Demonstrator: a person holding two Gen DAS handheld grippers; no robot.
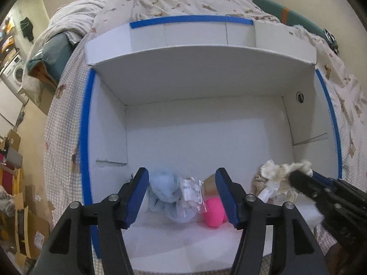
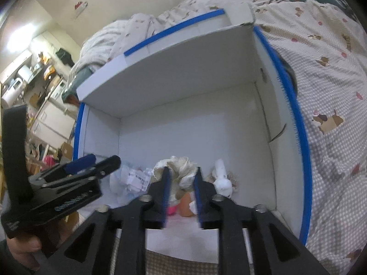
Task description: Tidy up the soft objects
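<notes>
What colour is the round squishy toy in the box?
Bright pink. The round toy shows best in the left wrist view, between the open left gripper fingers.

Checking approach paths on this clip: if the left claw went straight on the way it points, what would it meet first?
Most likely the light blue plush lying between the open left claw fingers in the white box, with the plastic-wrapped item beside it. Depth is unclear.

black gripper (image 1: 182, 197) frames, blue finger pads (image 1: 137, 197), silver pivot screws (image 1: 250, 197)
</notes>
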